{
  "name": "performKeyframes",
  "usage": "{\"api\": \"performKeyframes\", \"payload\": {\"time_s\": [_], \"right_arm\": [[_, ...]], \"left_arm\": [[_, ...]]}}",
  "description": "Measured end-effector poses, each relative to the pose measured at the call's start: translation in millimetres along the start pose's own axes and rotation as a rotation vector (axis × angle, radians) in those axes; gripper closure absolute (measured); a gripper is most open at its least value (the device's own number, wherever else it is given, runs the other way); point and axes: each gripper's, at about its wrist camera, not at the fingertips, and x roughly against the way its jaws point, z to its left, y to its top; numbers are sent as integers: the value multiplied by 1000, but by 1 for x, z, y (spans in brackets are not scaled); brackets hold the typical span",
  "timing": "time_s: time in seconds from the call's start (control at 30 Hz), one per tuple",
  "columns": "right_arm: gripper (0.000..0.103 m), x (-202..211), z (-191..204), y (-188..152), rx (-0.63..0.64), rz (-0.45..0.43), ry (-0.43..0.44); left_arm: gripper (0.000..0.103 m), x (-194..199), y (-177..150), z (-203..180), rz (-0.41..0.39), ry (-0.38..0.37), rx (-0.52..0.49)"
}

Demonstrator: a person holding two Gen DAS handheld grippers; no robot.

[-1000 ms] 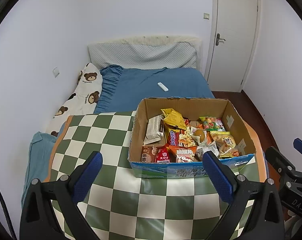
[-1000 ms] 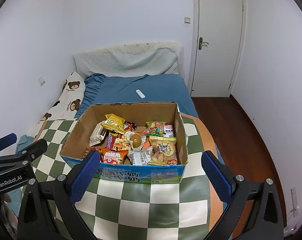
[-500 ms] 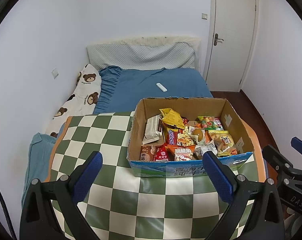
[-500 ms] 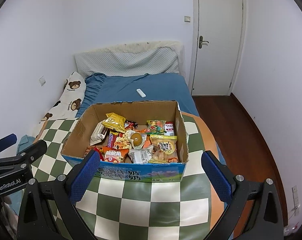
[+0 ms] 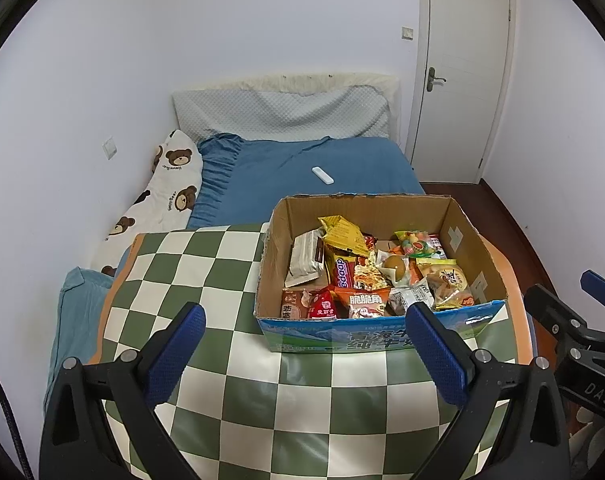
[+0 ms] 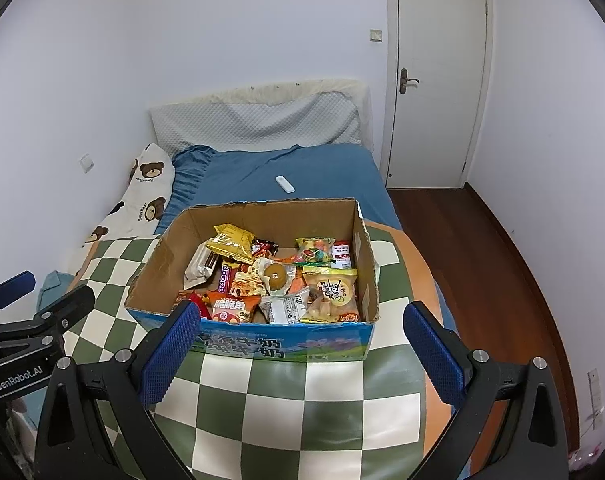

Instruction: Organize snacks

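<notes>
An open cardboard box [image 5: 466,232] [image 6: 162,256] with a blue printed front stands on a green-and-white checked cloth [image 5: 206,276] [image 6: 286,400]. It holds several snack packets: a yellow bag [image 5: 342,234] [image 6: 230,242], a red "dopop" bar [image 5: 342,272], an orange packet [image 5: 364,300] [image 6: 232,304] and a biscuit bag [image 5: 446,286] [image 6: 332,292]. My left gripper [image 5: 306,356] hovers open before the box's near left corner. My right gripper [image 6: 302,356] hangs open in front of the box's front wall. Nothing is between either pair of fingers.
Behind the box lies a bed with a blue sheet [image 5: 286,168], a white remote [image 5: 322,175] [image 6: 284,184], a bear-print pillow [image 5: 162,192] and a quilted headboard cushion [image 6: 258,124]. A closed white door [image 6: 434,80] and dark wood floor [image 6: 482,248] are at right.
Both grippers have shifted only slightly; the box sits a little further left in the left wrist view and a little right in the right wrist view. The snacks have not moved.
</notes>
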Motion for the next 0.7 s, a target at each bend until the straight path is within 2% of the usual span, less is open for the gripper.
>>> {"api": "performKeyframes", "payload": {"time_s": [0.7], "right_arm": [[0,7,0,-1,-1,-8,-7]], "left_arm": [[0,6,1,0,-7,-6,-1]]}}
